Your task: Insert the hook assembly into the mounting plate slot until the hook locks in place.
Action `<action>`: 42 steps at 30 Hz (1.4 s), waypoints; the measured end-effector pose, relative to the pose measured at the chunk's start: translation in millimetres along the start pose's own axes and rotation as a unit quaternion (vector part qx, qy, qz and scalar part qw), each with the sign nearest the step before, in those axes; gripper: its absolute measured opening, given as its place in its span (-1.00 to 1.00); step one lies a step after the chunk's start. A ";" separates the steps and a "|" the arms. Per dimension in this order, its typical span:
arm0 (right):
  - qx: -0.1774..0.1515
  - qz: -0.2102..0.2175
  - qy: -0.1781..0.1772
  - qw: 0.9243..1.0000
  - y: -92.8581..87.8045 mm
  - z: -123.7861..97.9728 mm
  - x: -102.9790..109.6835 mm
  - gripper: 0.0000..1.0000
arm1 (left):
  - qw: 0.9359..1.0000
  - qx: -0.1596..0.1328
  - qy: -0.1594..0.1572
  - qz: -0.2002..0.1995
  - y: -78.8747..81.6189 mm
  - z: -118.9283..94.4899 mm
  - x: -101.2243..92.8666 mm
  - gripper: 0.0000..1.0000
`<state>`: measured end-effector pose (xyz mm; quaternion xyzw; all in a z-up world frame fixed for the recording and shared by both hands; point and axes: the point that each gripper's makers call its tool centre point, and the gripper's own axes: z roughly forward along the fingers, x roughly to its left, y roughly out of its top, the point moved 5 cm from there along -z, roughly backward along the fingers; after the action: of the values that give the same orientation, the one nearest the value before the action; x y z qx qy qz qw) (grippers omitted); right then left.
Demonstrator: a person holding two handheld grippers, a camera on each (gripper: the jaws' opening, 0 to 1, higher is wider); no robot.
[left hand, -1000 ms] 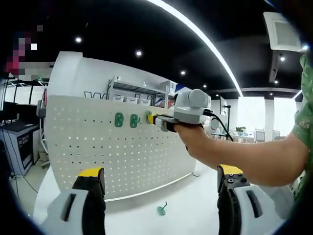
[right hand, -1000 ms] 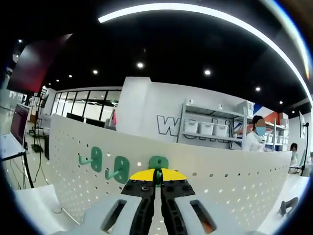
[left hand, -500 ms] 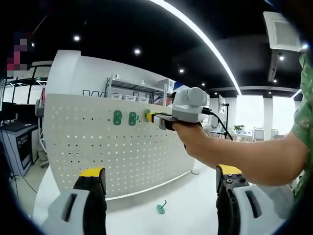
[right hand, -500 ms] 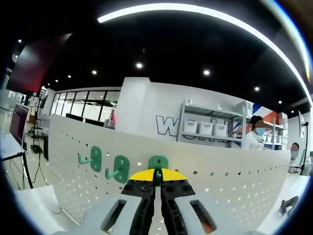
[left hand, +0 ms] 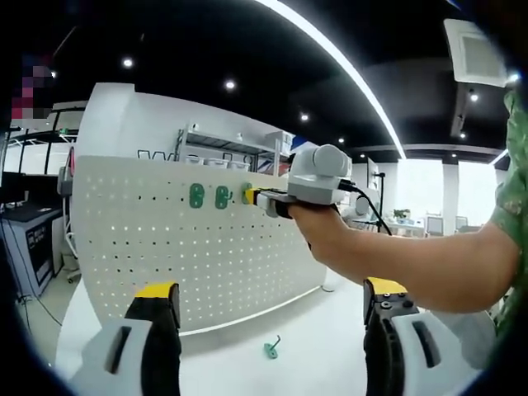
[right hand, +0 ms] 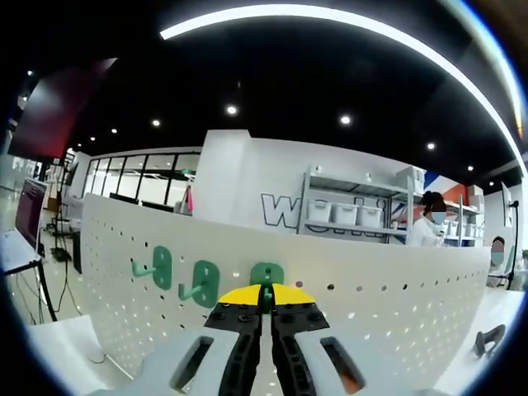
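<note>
Right tongs (right hand: 266,309) pinched together, apparently gripping something; left tongs (left hand: 272,304) spread wide and low.

Third green hook (right hand: 266,275) mostly hidden behind right claw (right hand: 266,299); peg seating on pegboard (right hand: 396,305) untellable.

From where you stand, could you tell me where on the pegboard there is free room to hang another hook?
The pegboard is bare below the row of green hooks and to their right in the right gripper view. The crowded spot is that top row, where the right gripper presses a third hook against the board.
</note>
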<state>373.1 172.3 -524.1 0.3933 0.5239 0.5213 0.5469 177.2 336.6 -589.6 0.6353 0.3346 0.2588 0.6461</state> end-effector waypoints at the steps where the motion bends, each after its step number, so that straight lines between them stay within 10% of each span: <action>1: 0.000 0.000 0.000 1.000 0.0 0.0 0.0 -0.98 | 1.000 0.001 0.000 0.000 -0.4 0.0 0.1 0.88; 42: 0.014 0.019 0.006 1.000 -9.6 -3.7 -1.0 -0.95 | 1.000 0.017 -0.008 0.006 -7.0 -0.6 -2.3 0.83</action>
<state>371.1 169.5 -533.8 0.4075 0.5272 0.5263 0.5282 174.7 334.8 -596.3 0.6504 0.3295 0.2518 0.6364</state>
